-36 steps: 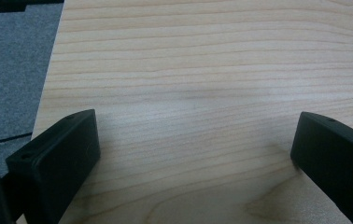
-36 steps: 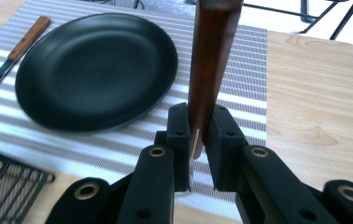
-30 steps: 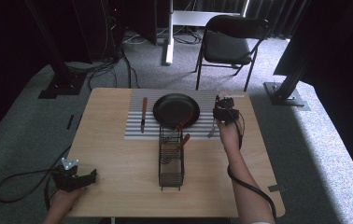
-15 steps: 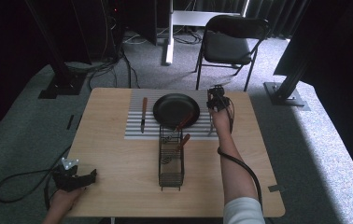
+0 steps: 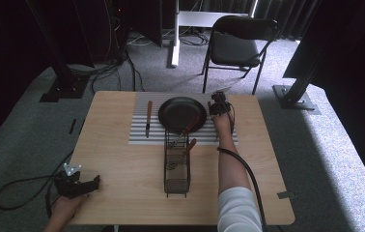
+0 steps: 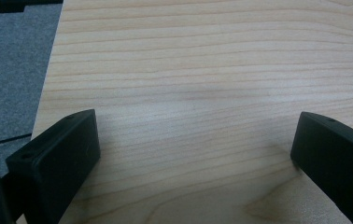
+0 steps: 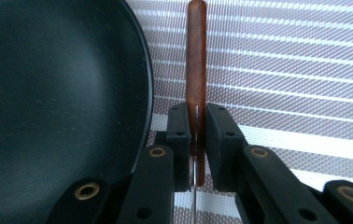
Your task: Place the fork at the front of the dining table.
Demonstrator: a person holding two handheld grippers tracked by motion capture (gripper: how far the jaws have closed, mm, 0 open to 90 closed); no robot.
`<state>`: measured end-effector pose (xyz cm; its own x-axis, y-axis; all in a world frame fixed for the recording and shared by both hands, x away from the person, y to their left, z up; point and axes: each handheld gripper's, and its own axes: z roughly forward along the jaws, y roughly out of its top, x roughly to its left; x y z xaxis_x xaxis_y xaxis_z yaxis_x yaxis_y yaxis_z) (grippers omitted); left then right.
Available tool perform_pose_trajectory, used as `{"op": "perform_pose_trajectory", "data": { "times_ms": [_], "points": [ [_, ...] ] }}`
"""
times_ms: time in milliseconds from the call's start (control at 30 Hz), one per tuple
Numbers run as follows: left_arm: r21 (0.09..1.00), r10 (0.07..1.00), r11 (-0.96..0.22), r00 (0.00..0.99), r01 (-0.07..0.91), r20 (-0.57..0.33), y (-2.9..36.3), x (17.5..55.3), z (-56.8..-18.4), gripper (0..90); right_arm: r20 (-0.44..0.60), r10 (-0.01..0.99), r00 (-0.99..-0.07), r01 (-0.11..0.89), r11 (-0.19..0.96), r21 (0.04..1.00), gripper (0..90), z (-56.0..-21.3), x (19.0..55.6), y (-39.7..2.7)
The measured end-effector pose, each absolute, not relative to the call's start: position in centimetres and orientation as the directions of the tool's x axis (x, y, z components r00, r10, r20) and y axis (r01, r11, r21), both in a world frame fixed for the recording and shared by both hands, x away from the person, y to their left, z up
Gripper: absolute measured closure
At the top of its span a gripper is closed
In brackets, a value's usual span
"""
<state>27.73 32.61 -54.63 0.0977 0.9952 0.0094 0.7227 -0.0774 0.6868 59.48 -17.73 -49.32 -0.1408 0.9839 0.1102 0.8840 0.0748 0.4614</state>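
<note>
My right gripper [image 7: 197,109] is shut on the thin metal part of a utensil whose brown wooden handle [image 7: 196,56] points away from me, low over the striped placemat [image 7: 282,93]. It sits just right of the black plate [image 7: 58,93]. From above, the right gripper [image 5: 217,107] is at the plate's [image 5: 180,114] right rim. My left gripper [image 5: 91,183] rests at the table's near left corner, open, with bare wood between its jaws [image 6: 195,135].
A knife with a wooden handle [image 5: 148,118] lies on the placemat [image 5: 142,135] left of the plate. A black wire caddy [image 5: 177,166] stands mid-table and holds two wooden-handled utensils [image 5: 190,128]. A chair [image 5: 236,46] stands beyond the table.
My right hand has moved left and down, from the table's right side to the plate's right rim, jaws still shut. The left gripper has not moved.
</note>
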Motion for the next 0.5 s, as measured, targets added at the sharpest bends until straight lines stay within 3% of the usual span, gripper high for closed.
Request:
{"op": "perform_pose_trajectory", "data": {
  "times_ms": [233, 300, 333, 500],
  "points": [
    [0.687, 0.995, -0.078, 0.098, 0.723, 0.01, 32.6, 27.7, -54.6, 1.1, 0.11, 0.988, -0.111, 0.891, 0.05, 0.451, 79.4, -50.5, 59.9, -17.5],
    [0.687, 0.995, -0.078, 0.098, 0.723, 0.01, 32.6, 27.7, -54.6, 1.1, 0.101, 0.988, -0.114, 0.892, 0.057, 0.448, 76.0, -50.4, 59.9, -17.4],
    [0.687, 0.995, -0.077, 0.098, 0.723, 0.009, 32.6, 27.7, -54.6, 1.1, 0.092, 0.99, -0.104, 0.887, 0.05, 0.459, 69.8, -49.9, 59.6, -17.5],
    [0.686, 0.995, -0.08, 0.099, 0.723, 0.011, 32.6, 27.7, -54.6, 1.1, 0.085, 0.989, -0.123, 0.875, 0.068, 0.48, 68.4, -48.7, 58.0, -17.9]
  ]
}}
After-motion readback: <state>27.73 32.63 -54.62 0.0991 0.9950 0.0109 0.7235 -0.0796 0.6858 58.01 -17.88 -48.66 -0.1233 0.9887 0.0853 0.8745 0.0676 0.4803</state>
